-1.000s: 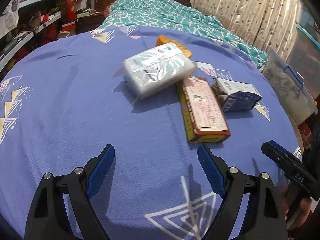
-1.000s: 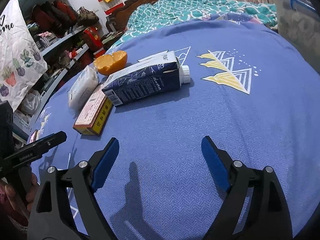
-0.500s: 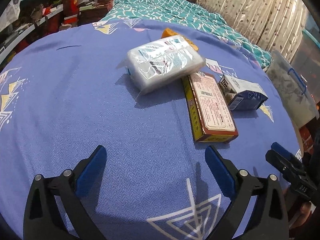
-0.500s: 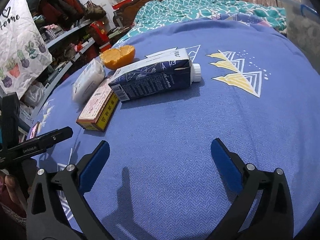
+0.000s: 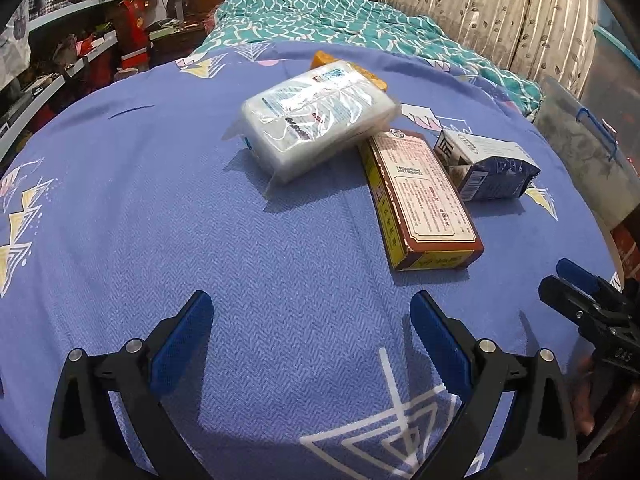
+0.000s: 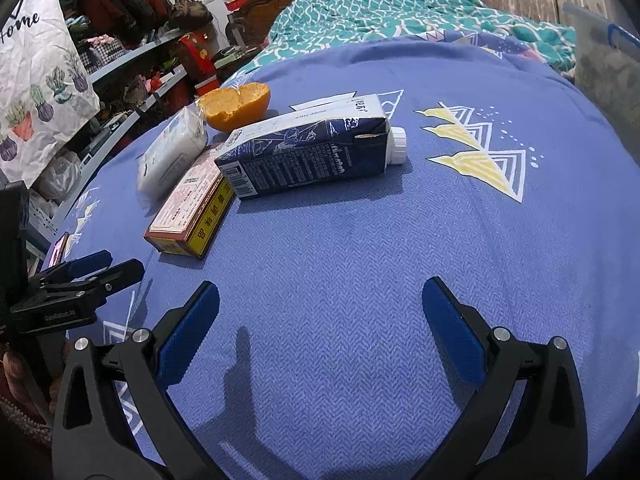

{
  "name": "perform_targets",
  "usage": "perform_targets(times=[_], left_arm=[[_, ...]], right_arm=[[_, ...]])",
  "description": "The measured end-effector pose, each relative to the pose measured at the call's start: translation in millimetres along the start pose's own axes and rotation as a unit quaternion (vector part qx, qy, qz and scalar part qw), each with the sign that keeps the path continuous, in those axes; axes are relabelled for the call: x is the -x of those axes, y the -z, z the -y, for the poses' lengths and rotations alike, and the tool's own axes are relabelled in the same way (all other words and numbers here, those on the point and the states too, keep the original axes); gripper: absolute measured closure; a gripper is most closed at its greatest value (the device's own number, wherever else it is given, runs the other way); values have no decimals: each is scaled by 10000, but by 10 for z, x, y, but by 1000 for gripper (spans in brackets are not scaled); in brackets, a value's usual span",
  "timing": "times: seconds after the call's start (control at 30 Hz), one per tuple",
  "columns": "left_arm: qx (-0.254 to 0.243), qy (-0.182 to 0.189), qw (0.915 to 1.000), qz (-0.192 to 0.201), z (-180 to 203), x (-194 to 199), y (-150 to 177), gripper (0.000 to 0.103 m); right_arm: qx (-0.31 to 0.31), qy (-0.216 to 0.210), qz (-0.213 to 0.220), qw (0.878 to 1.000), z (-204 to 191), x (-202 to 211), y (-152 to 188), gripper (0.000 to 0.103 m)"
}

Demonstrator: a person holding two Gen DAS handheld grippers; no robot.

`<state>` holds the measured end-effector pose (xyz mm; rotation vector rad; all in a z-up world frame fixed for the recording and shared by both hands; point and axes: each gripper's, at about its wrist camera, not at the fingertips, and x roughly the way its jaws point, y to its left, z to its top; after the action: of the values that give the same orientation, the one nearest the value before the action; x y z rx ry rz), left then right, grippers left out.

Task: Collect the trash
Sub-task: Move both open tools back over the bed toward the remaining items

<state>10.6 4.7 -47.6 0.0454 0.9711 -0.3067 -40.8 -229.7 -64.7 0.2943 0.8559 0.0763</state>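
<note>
With the left gripper [image 5: 312,336] and right gripper [image 6: 320,320] both spread wide and empty over the blue sheet [image 5: 120,208], the nearest brown box [image 5: 424,204] is best straddled across its narrow sides.

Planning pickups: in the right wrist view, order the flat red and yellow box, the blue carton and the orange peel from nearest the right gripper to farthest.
1. Flat red and yellow box: nearest the right gripper, ahead left.
2. Blue carton: behind the box, centre.
3. Orange peel: farthest, behind the carton.
</note>
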Motion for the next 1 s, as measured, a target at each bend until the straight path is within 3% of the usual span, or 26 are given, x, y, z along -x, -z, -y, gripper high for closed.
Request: perform_targets(times=[0.17, 0.47, 1.0], left_arm=[[-15, -80, 9999, 80, 26, 7, 15, 8], [193, 188, 9994, 200, -60, 56, 19, 8], [244, 137, 9994, 204, -64, 50, 4, 8]], right_arm=[[-69, -102, 35, 9999, 27, 13, 0, 3], [-234, -311, 96, 9992, 86, 28, 2, 3], [-385, -501, 148, 9979, 126, 43, 5, 3]])
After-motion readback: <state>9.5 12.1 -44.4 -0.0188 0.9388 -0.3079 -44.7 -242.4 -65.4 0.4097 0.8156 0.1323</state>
